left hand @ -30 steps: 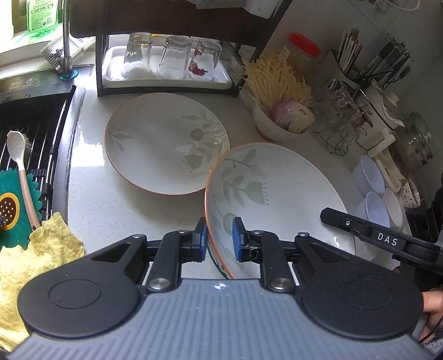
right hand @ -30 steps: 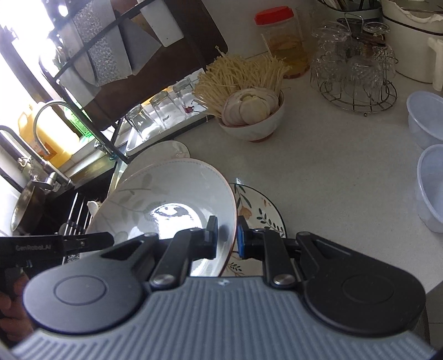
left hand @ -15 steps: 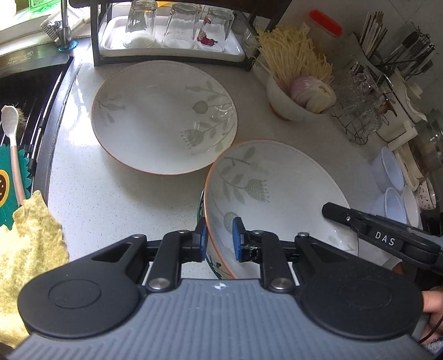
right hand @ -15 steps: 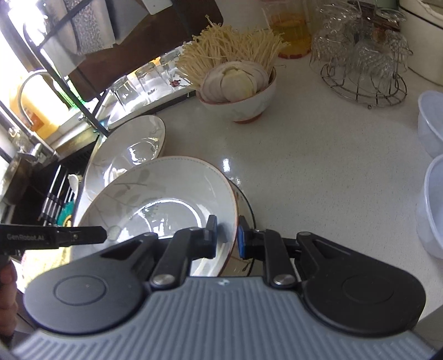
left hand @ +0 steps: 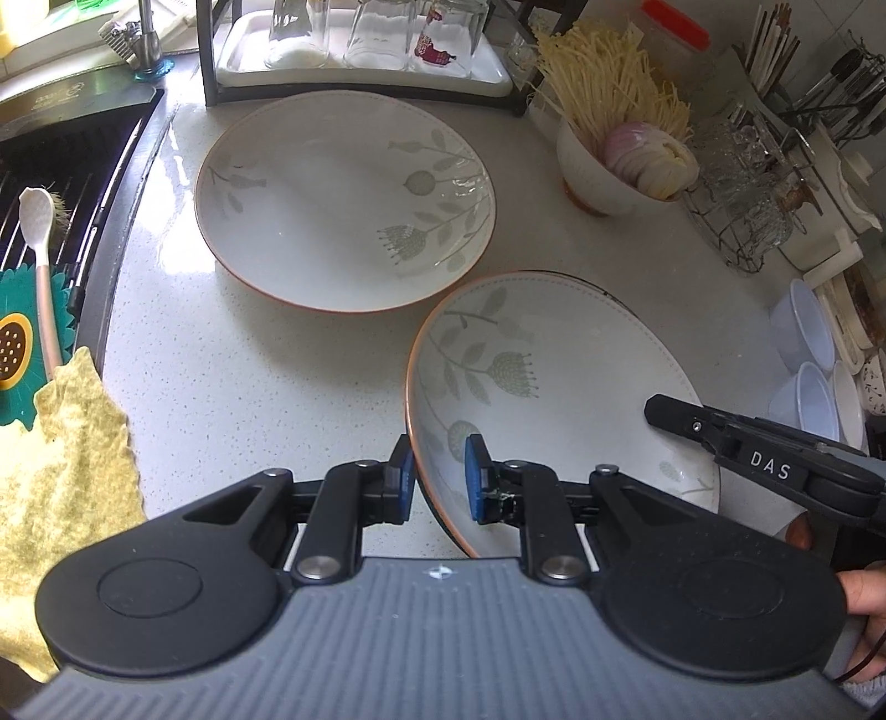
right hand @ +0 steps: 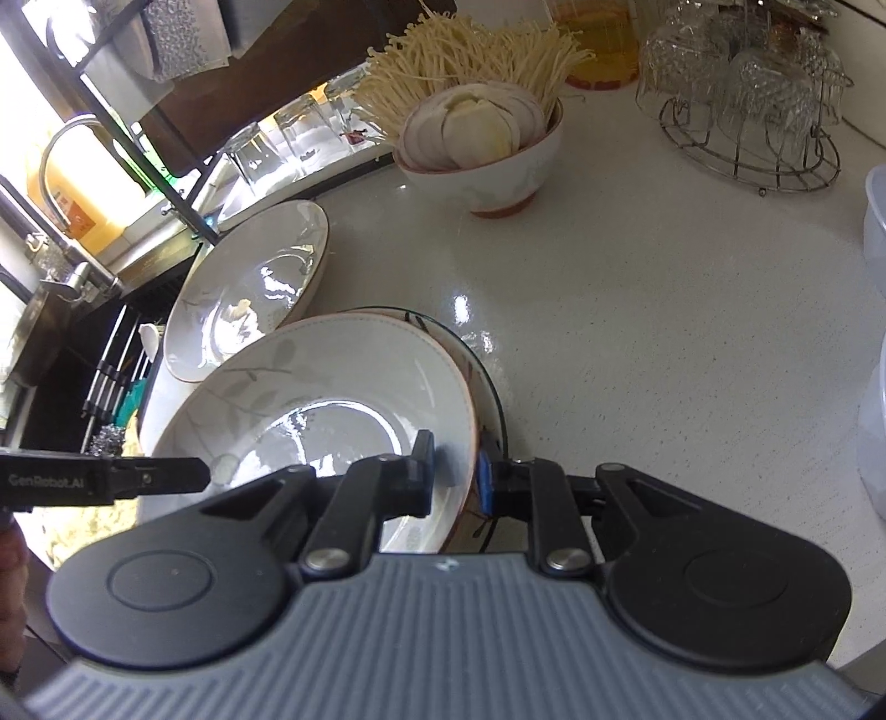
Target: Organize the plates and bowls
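We've lowered the white leaf-patterned ceramic plate (left hand: pixel 559 387) onto the dark-rimmed plate (right hand: pixel 487 382); both tongs, left (left hand: pixel 437 476) and right (right hand: pixel 457 471), tilted down, clamp its rim.

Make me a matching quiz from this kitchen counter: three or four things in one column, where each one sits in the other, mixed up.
1. held plate
2. second leaf plate
3. white spoon
4. upturned glasses

A. in the sink
B. on a white tray under the rack
C. gripped at the rim by both tongs
D. flat on the counter

Pairs: 1-C, 2-D, 3-A, 4-B
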